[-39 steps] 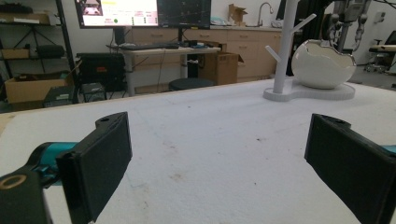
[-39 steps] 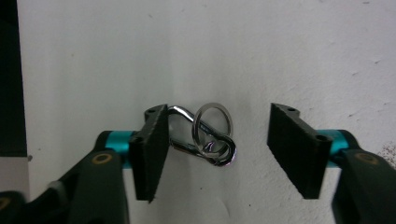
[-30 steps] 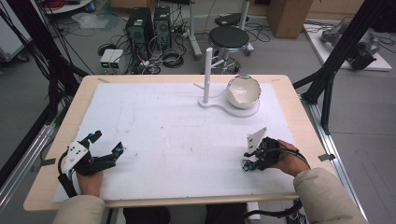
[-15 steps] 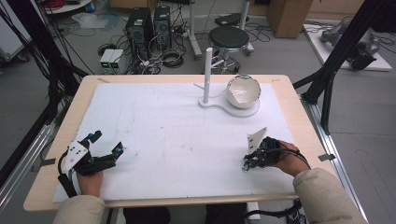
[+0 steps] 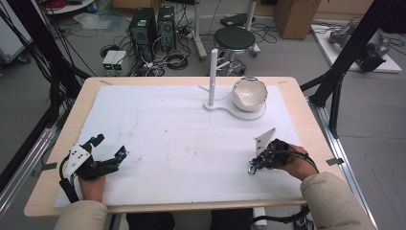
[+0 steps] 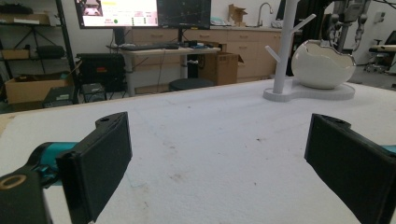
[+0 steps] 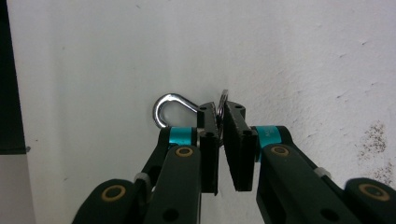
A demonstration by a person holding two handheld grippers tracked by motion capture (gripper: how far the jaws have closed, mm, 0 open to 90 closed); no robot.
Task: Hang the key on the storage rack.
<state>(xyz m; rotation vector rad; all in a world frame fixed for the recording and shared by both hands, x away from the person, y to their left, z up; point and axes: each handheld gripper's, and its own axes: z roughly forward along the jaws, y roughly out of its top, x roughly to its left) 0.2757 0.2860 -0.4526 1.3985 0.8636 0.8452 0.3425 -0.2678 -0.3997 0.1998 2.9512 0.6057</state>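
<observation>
While you hold both hands low at the near edge of the table (image 5: pixel 297 103), this is how things lie.

Key ring: a thin metal ring (image 7: pixel 221 108) stands on edge between the pads of your right tool (image 7: pixel 220 122), above the white mat (image 7: pixel 289 56).
Snap hook: a shiny hook (image 7: pixel 169 108) curls out to the left of those pads, touching the left one; how it joins the ring is hidden.
Right tool: its jaws have just been closing and are clenched on the ring; in the high view it (image 5: pixel 256 164) sits at the mat's near right.
Left tool: released, its jaws wide apart with bare mat between them (image 6: pixel 217 154); in the high view it (image 5: pixel 111 148) rests at the near left.
Far side: a white mug tree (image 5: pixel 212 76) stands beside a broken-edged white bowl (image 5: pixel 249 93) on one shared base.
</observation>
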